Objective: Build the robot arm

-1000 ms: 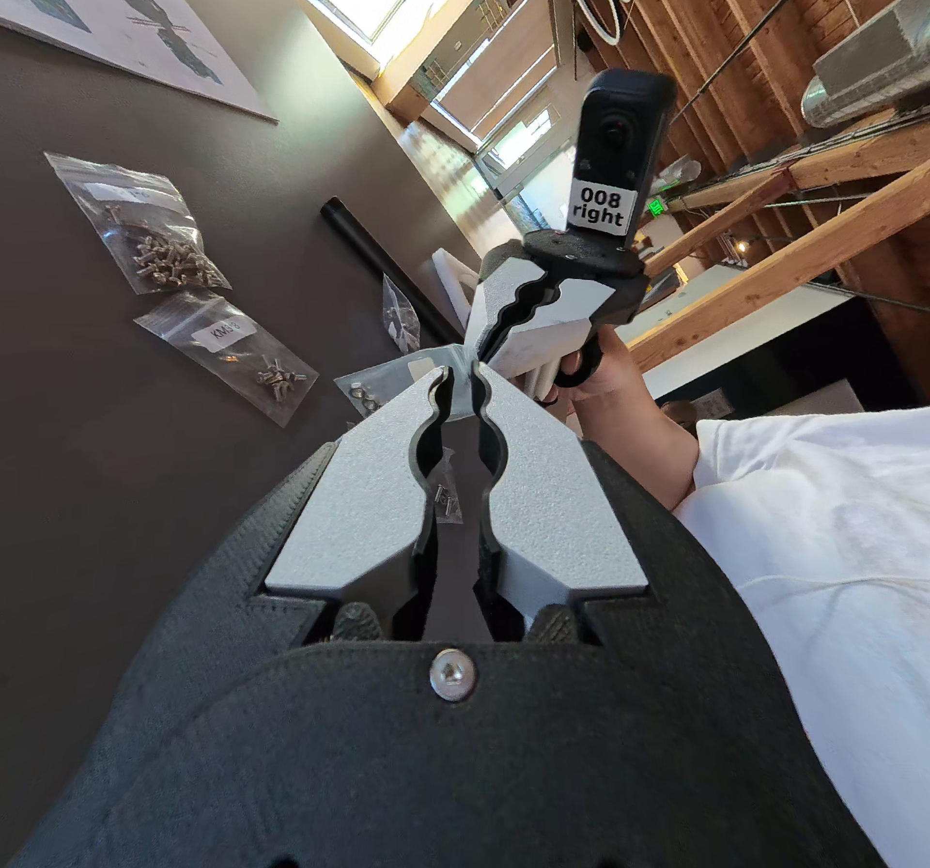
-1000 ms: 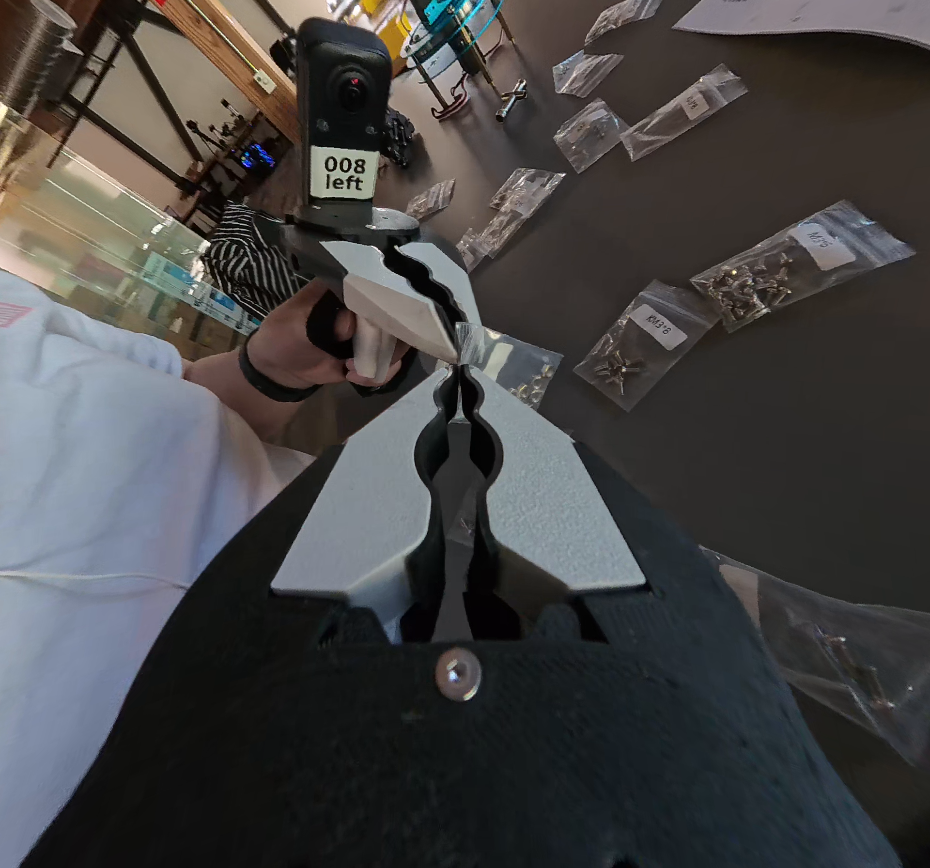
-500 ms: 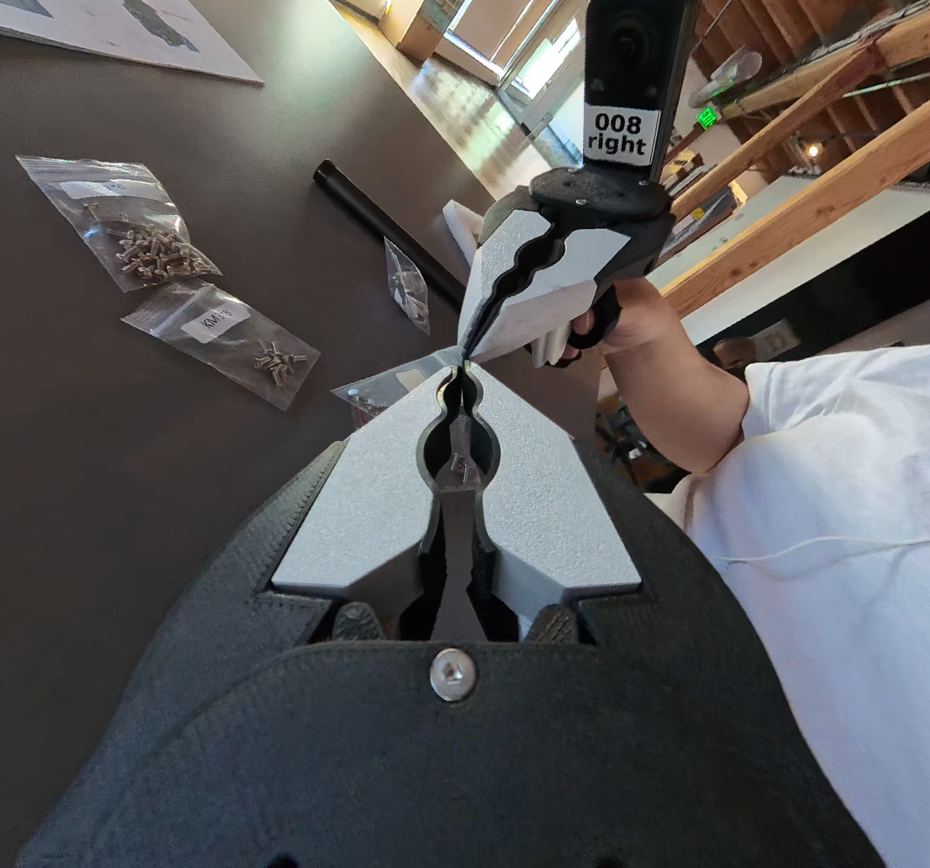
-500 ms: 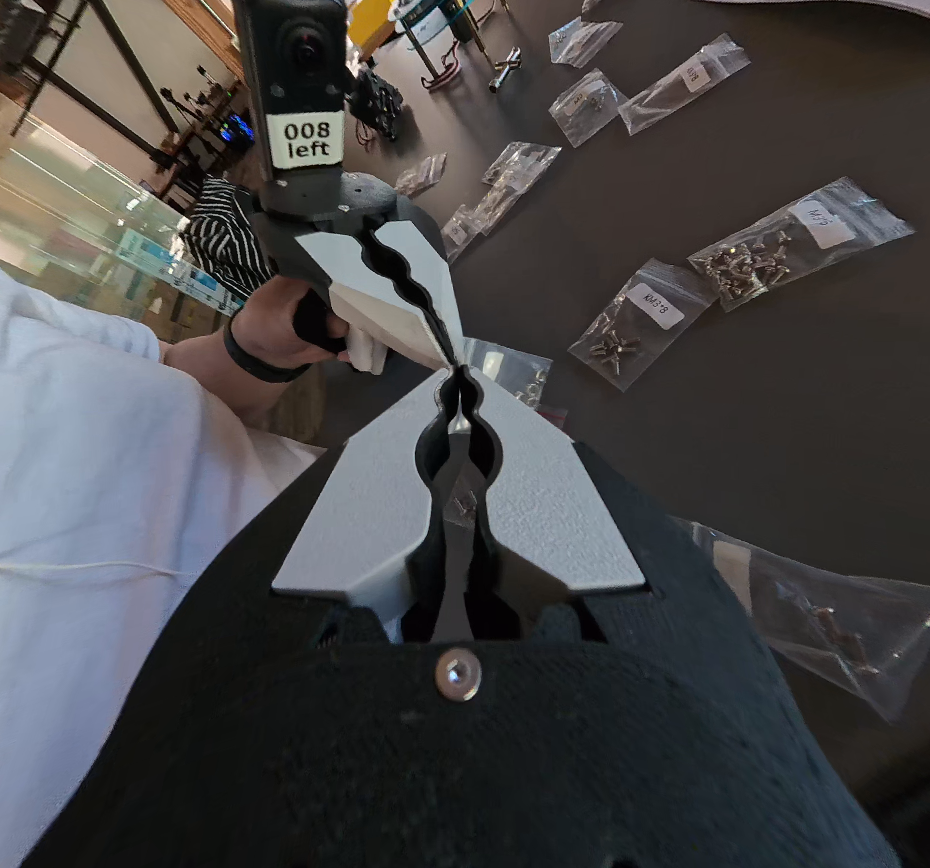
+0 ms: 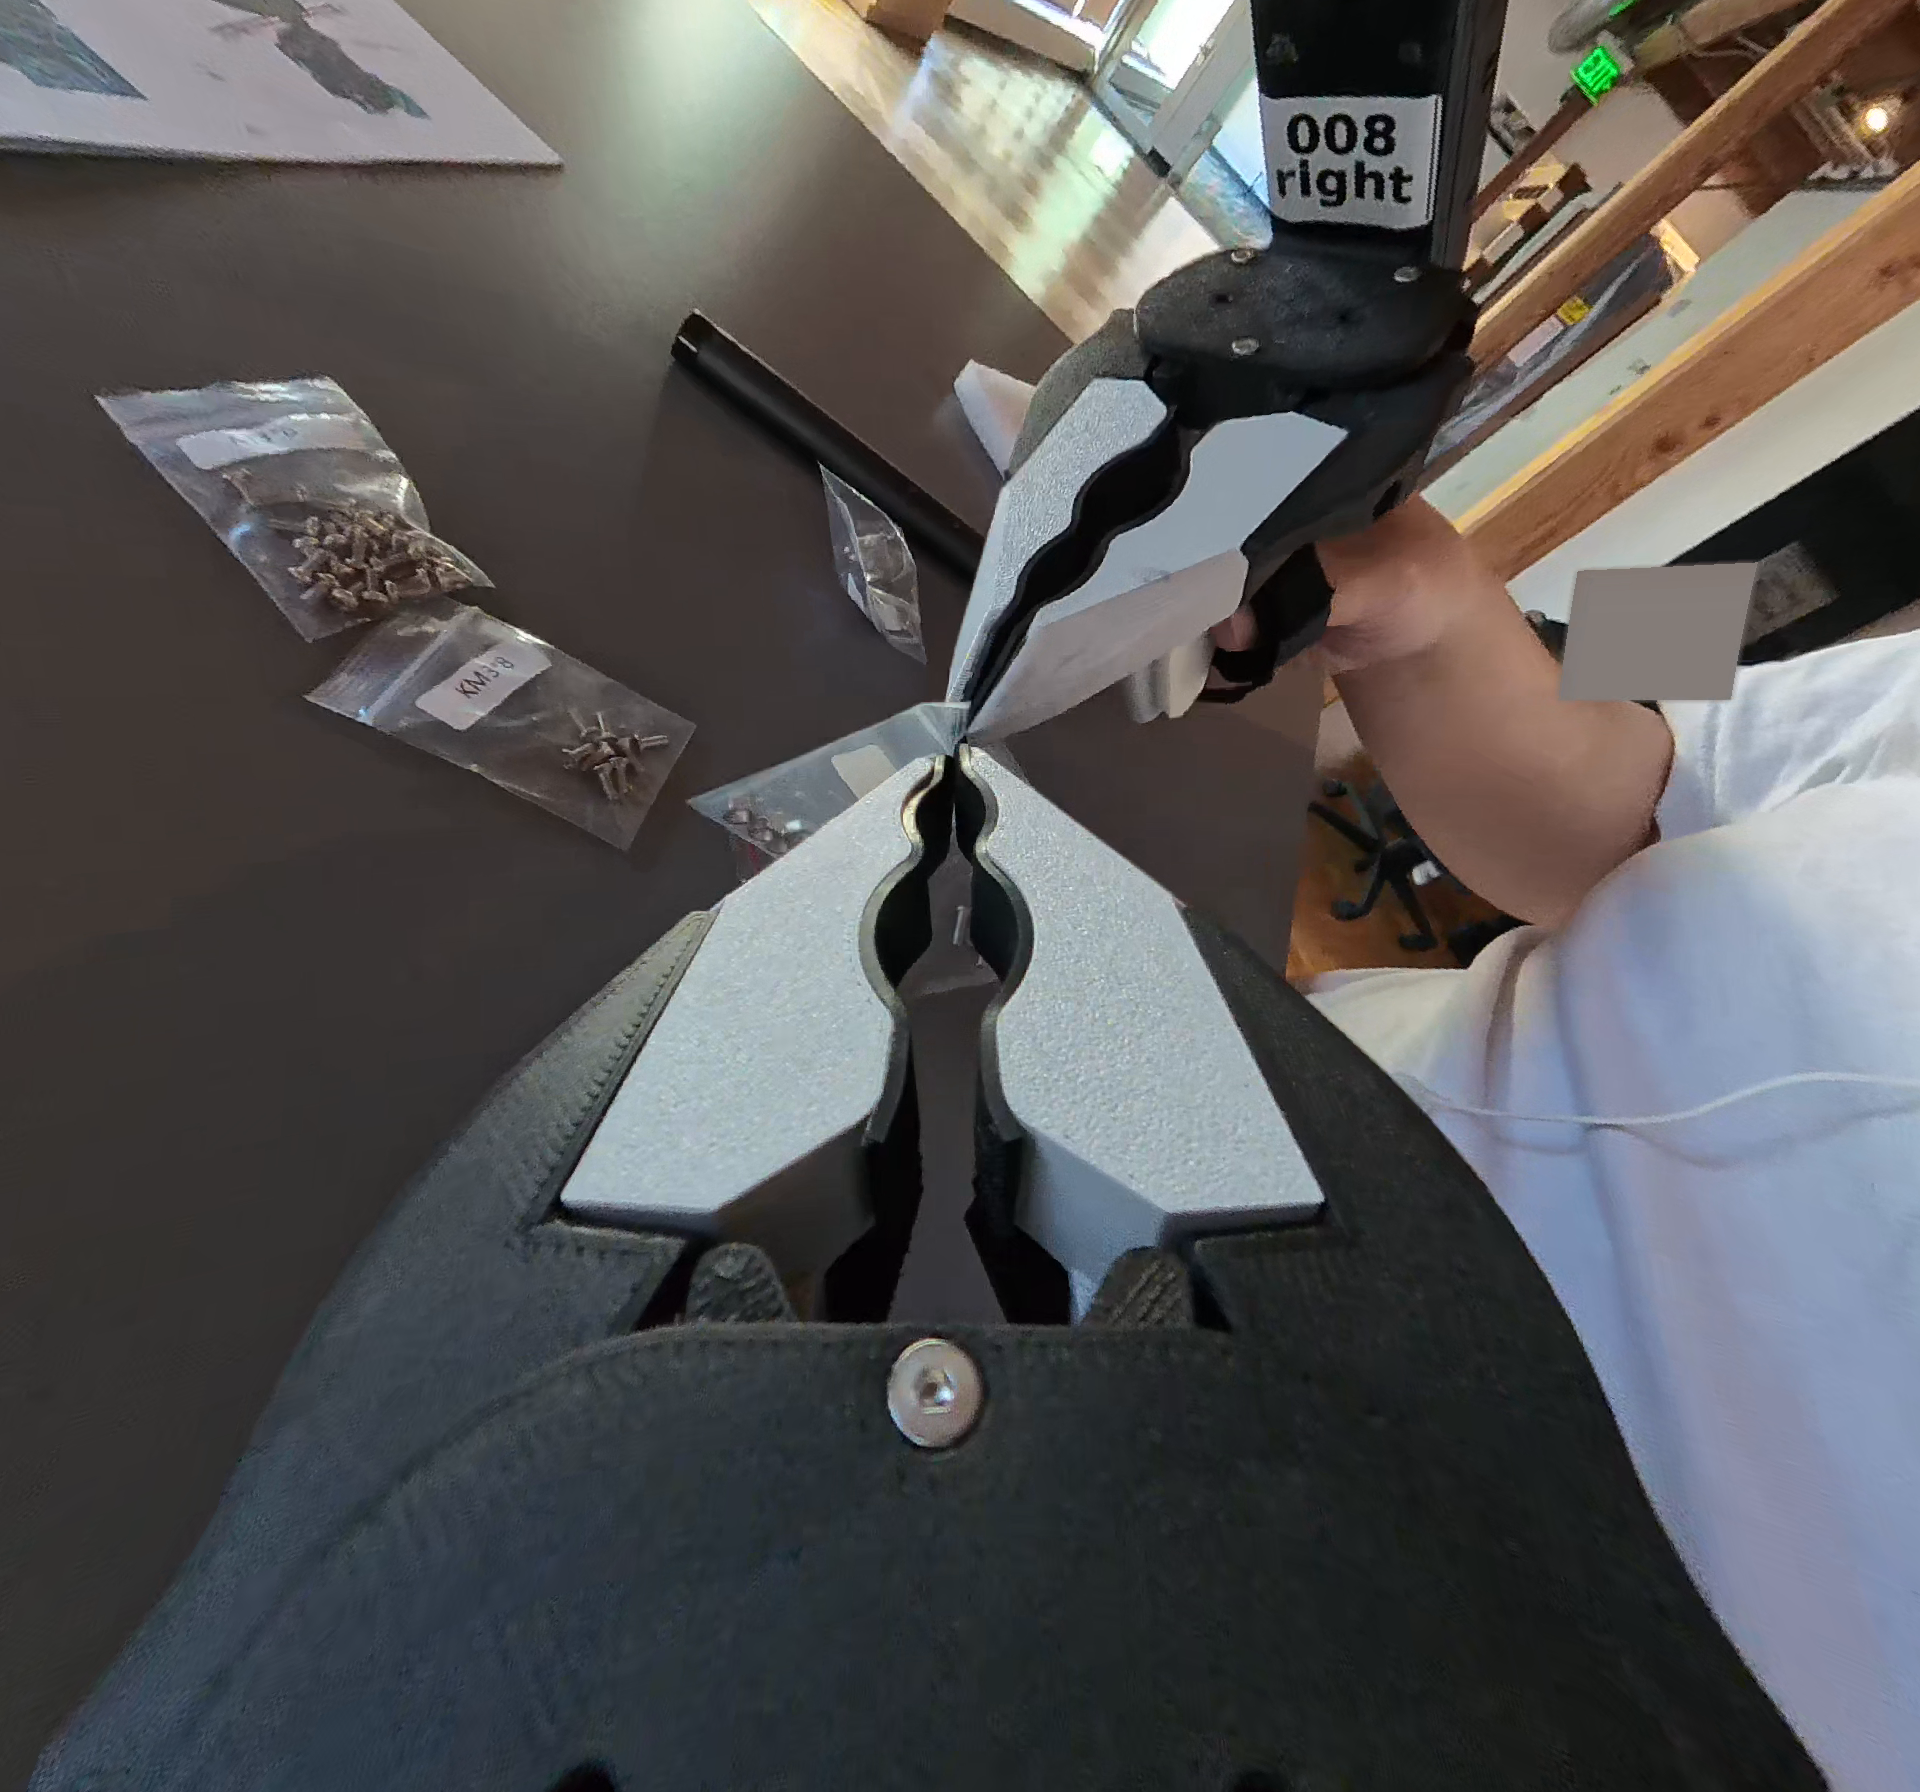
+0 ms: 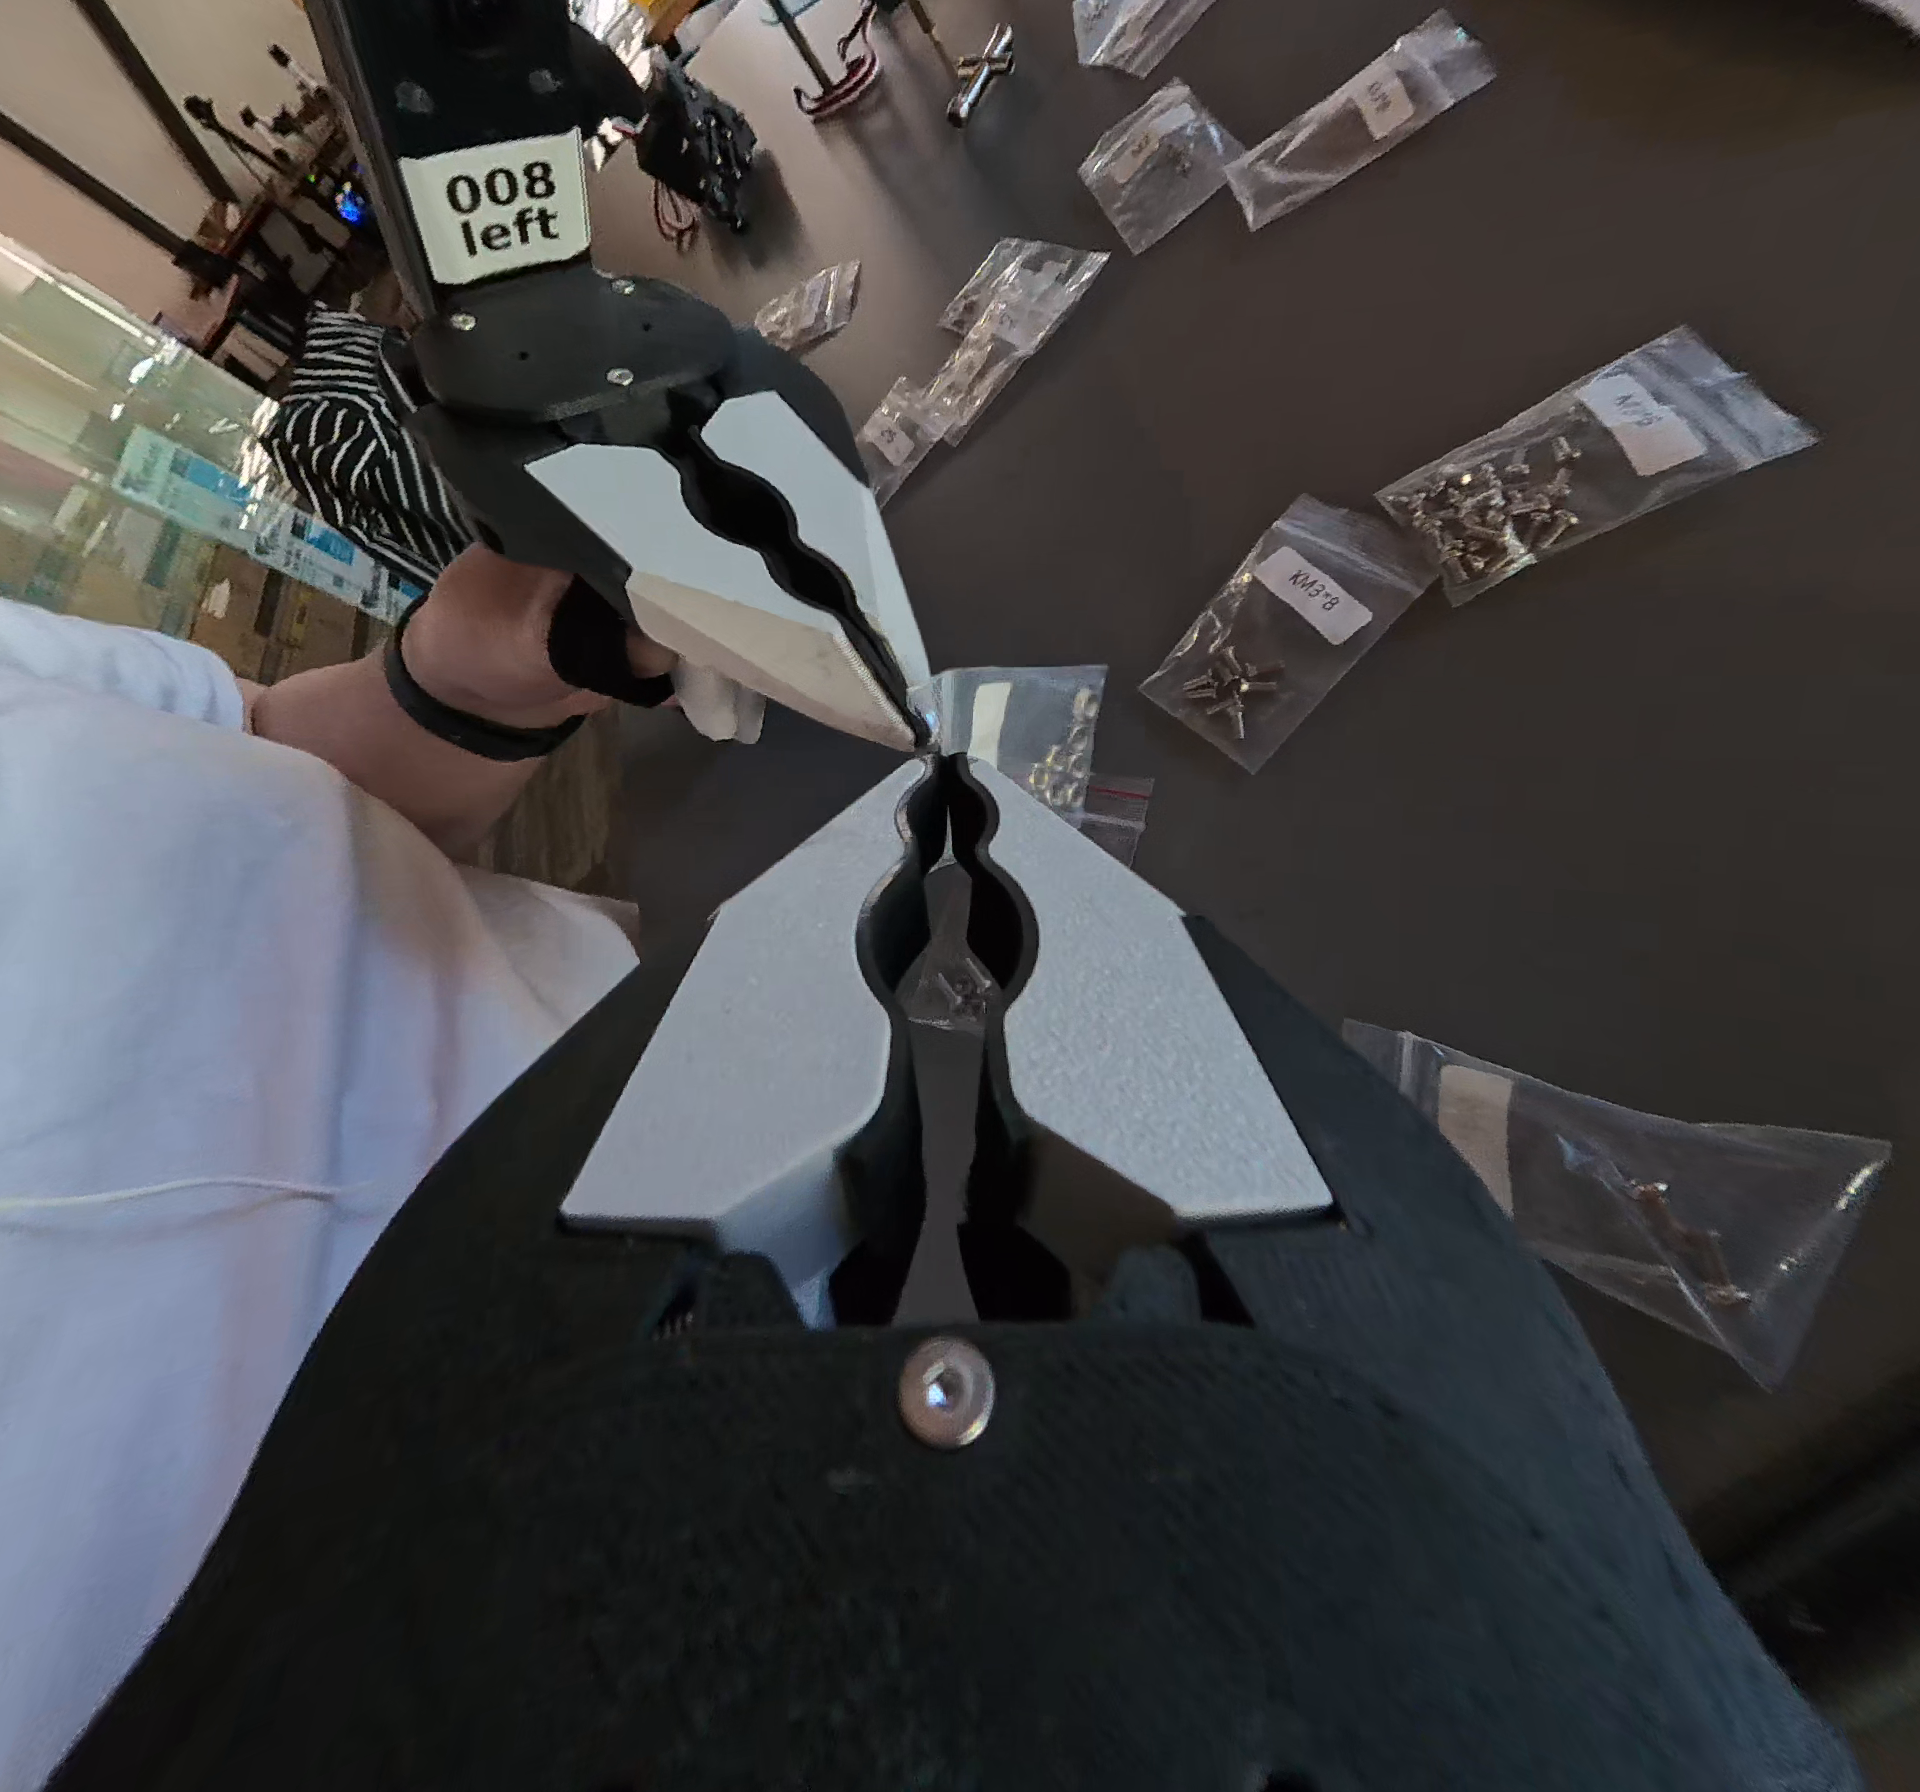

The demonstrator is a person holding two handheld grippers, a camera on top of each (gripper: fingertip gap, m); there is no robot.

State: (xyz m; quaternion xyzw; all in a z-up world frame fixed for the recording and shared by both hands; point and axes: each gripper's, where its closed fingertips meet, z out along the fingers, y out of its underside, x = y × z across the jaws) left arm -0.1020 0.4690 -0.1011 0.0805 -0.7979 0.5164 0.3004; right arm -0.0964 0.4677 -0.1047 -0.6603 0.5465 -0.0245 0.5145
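Observation:
A small clear plastic bag of screws (image 5: 821, 792) hangs above the dark table (image 5: 208, 911), pinched at one corner by both grippers. My left gripper (image 5: 954, 761) is shut on it, and bag film shows between its fingers. The right gripper (image 5: 968, 703) meets it tip to tip from above right, also shut on the bag. In the right wrist view my right gripper (image 6: 948, 766) is shut on the same bag (image 6: 1029, 714). The left gripper (image 6: 914, 726) grips it from the upper left. Each gripper is held in a person's hand.
Other screw bags lie on the table (image 5: 343, 506) (image 5: 499, 703) (image 5: 873, 547) (image 6: 1288, 620) (image 6: 1590, 454) (image 6: 1621, 1192), with several more farther back. A black tube (image 5: 821, 433) lies near the table's far edge. A printed white sheet (image 5: 208, 28) lies at the top left. The person's white shirt (image 5: 1662, 1119) is close on the right. Both grippers' tips are close together, under 4 cm apart.
My left gripper, slightly open a second ago, has closed on the bag's corner. Both grippers have tilted and drawn closer to each other, with the bag held between them.

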